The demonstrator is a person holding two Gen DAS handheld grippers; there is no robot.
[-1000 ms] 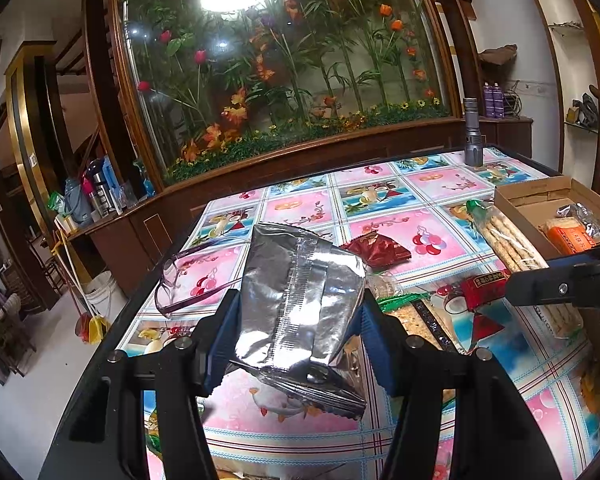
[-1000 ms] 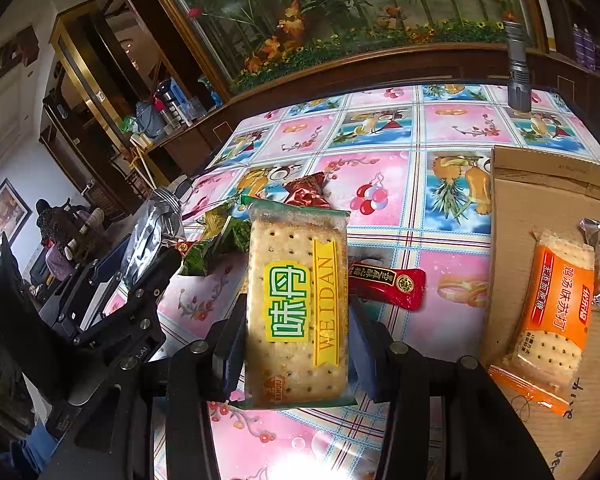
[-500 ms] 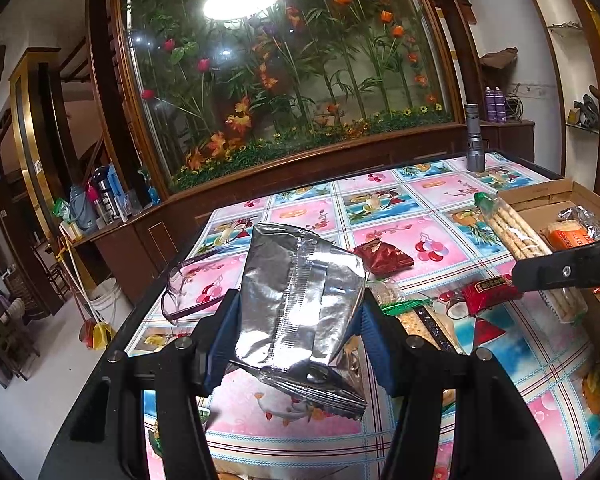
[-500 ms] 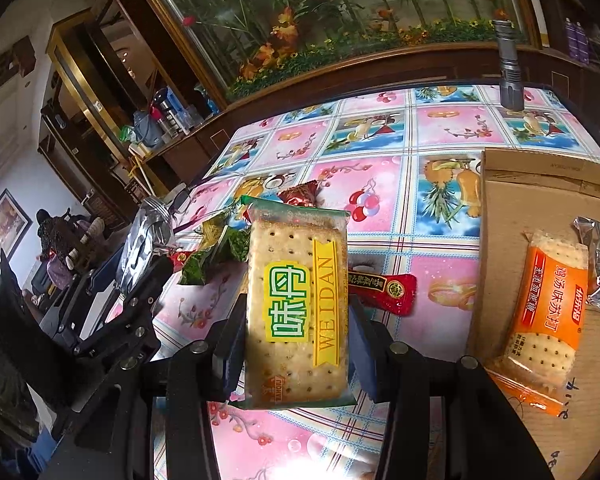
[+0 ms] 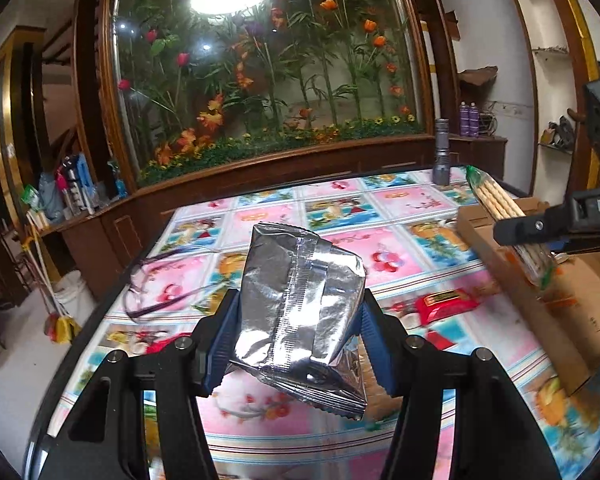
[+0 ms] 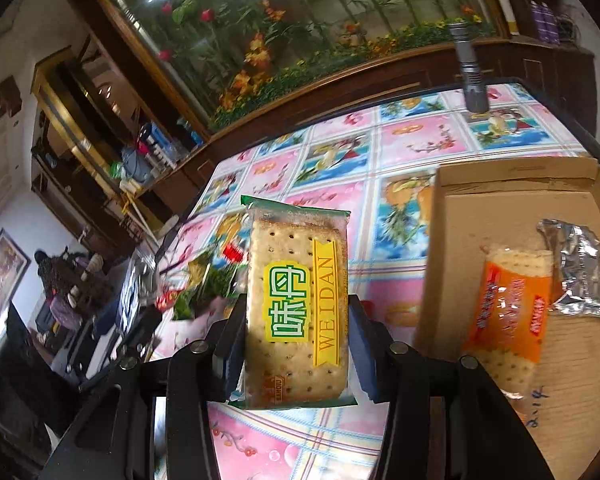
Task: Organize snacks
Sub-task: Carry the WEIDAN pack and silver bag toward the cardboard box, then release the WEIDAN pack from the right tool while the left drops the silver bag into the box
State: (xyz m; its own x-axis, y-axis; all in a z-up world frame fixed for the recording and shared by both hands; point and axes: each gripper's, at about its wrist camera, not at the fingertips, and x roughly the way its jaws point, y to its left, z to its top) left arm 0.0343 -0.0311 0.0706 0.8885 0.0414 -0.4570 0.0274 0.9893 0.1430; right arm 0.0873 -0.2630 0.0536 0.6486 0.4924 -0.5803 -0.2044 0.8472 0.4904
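Observation:
My left gripper point(image 5: 298, 334) is shut on a crumpled silver foil snack bag point(image 5: 296, 300) and holds it above the flowered tablecloth. My right gripper point(image 6: 296, 344) is shut on a green-edged Weidan cracker pack point(image 6: 298, 312), lifted just left of the cardboard box point(image 6: 512, 184). In the box lie an orange cracker pack point(image 6: 508, 312) and a silver foil packet point(image 6: 580, 272). From the left wrist view the right gripper's finger point(image 5: 556, 220) and its cracker pack point(image 5: 500, 204) hang over the box's edge point(image 5: 540, 300).
A red snack packet point(image 5: 446, 302) lies on the table between the bag and the box. Green and red packets point(image 6: 204, 280) sit at the table's left. Clear glasses point(image 5: 160, 284) lie near the left edge. A grey flashlight point(image 5: 441, 152) stands at the far edge.
Both grippers have risen and moved right toward the box with their snacks still held. The right gripper's pack now hangs over the box's left edge.

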